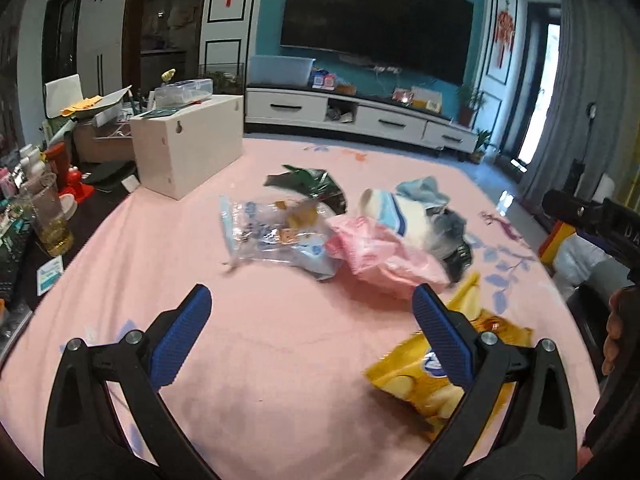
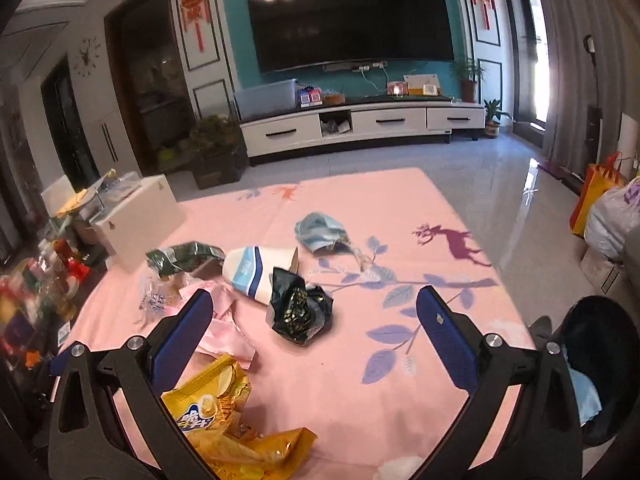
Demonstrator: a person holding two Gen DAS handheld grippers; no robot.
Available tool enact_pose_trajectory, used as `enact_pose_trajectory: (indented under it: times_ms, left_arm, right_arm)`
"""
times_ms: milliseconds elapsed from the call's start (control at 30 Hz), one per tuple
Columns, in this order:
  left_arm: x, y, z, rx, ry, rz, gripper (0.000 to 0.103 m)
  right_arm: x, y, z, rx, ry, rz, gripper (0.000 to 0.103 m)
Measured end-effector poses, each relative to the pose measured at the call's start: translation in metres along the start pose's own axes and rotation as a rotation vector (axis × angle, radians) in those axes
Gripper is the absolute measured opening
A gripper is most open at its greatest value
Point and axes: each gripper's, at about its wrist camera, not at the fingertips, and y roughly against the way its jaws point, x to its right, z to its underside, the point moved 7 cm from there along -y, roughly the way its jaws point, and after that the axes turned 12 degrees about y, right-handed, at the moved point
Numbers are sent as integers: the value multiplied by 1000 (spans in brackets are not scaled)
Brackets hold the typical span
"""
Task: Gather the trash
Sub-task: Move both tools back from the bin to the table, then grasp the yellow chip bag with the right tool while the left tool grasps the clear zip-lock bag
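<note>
Trash lies scattered on a pink tablecloth. In the left wrist view I see a clear plastic wrapper, a dark green packet, a pink bag, a white and blue paper cup and a yellow chip bag. My left gripper hovers open above the cloth, its right finger over the chip bag. In the right wrist view my right gripper is open and empty, with a crumpled black bag, the paper cup, a blue face mask and the chip bag around it.
A white wooden box stands at the cloth's far left, with a glass of yellow liquid and clutter beside it. A black bin holding something light blue sits at the right edge. A TV cabinet is beyond, and a hand shows at the right.
</note>
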Motion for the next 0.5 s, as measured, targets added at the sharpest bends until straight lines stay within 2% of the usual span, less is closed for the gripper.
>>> enact_pose_trajectory:
  times_ms: [100,200,267,367,500]
  left_arm:
    - [-4,-1,1,-23,22,19,100]
    - [-4,-4,3,-85,40,60,100]
    - [-4,-8,7,-127,35,60,100]
    - [-6,-10,7,-132,40,47,100]
    - [-7,-9,9,-160,70,87,100]
  right_arm:
    - [-5,-12,6,-26,22,24,100]
    - [-12,-17,13,-47,42,1,100]
    - [-13,-21,16,-83,31,-9,100]
    - [-14,-26,22,-116,-4,-51,100]
    - [-16,-29,26,-141,-12,-66,100]
